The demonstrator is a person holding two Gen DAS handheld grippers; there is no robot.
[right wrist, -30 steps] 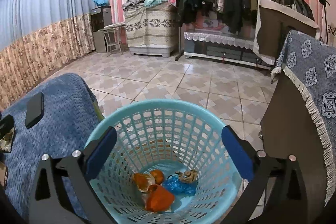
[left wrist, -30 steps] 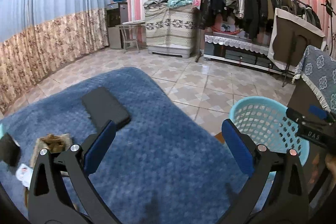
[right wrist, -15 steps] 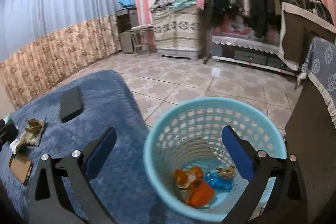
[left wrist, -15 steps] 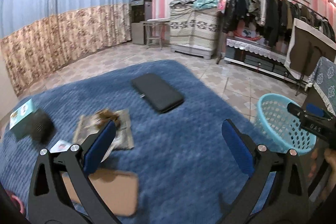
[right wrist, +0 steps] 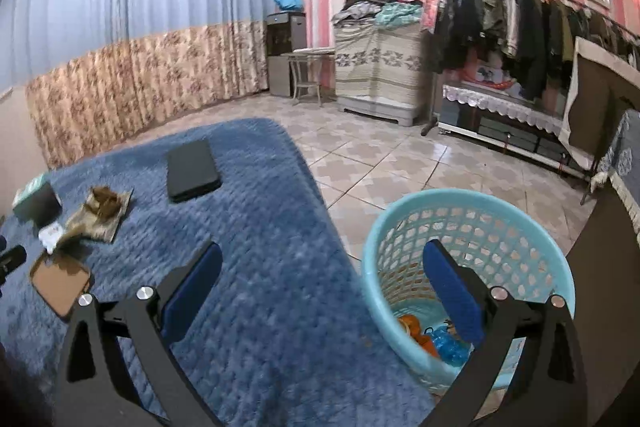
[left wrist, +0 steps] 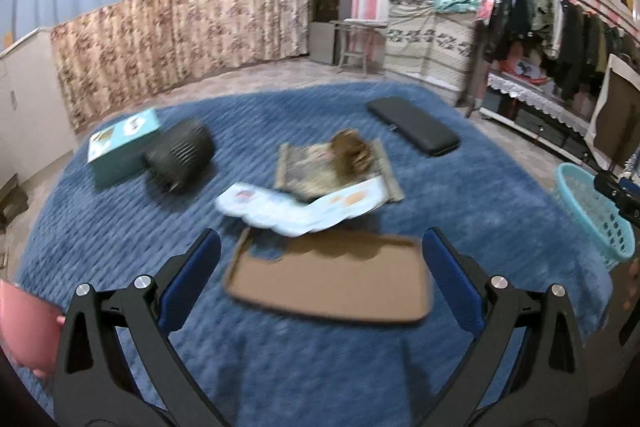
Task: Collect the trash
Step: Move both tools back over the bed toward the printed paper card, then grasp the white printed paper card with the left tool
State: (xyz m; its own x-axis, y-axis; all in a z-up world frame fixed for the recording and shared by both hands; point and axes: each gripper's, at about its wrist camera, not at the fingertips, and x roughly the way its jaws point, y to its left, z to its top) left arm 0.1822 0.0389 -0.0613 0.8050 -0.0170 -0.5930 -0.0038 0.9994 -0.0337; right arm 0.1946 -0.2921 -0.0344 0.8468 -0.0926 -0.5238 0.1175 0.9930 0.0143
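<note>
The left gripper hangs with fingers spread wide and empty over a blue blanket; between them lies a brown cardboard piece, with a pale blue-white wrapper and a crumpled brown wrapper just beyond. The right gripper is likewise released, holding nothing, beside the turquoise basket, which holds orange peel and a blue bag.

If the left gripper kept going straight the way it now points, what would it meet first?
Most likely the flat brown cardboard piece on the blue blanket, centred between the open left gripper jaws; depth is uncertain.
</note>
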